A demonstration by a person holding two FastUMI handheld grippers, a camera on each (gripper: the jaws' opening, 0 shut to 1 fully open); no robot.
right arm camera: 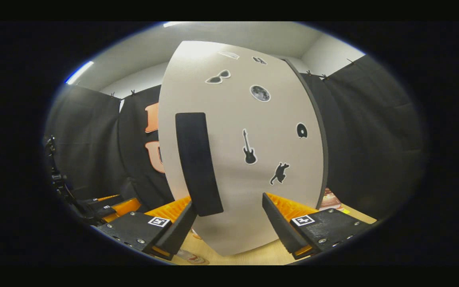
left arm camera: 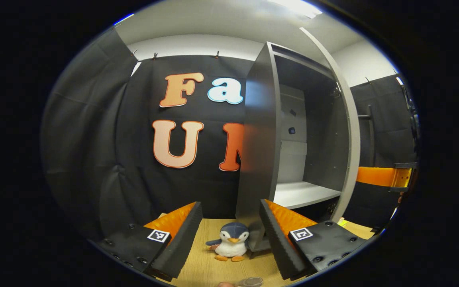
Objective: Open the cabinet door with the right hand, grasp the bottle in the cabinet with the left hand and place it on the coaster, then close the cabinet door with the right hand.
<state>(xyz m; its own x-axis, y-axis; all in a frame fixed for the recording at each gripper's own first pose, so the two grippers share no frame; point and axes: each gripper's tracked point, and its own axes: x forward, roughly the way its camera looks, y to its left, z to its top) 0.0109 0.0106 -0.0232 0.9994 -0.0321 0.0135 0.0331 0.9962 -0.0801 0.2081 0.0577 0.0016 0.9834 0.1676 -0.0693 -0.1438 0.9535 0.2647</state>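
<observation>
On the counter [left arm camera: 205, 267] at the booth's far side, the cabinet [left arm camera: 259, 159] stood with its door [right arm camera: 249, 159] swung partly out, the right gripper [right arm camera: 229, 221] released and facing the door's outer face near the dark vertical handle [right arm camera: 197, 163], probably placed to push it shut. The left gripper [left arm camera: 231, 235] hung released too, grasping nothing, its fingers framing a toy penguin [left arm camera: 231, 245] beside the cabinet's foot. The cabinet was grey with a pale bare shelf [left arm camera: 303, 193]; the bottle's whereabouts I could not tell.

Left gripper [left arm camera: 229, 235] level, jaws wide apart, nothing between them. Right gripper [right arm camera: 229, 223] also spread wide, empty, tilted slightly up. Left one also visible far left in right gripper view.
</observation>
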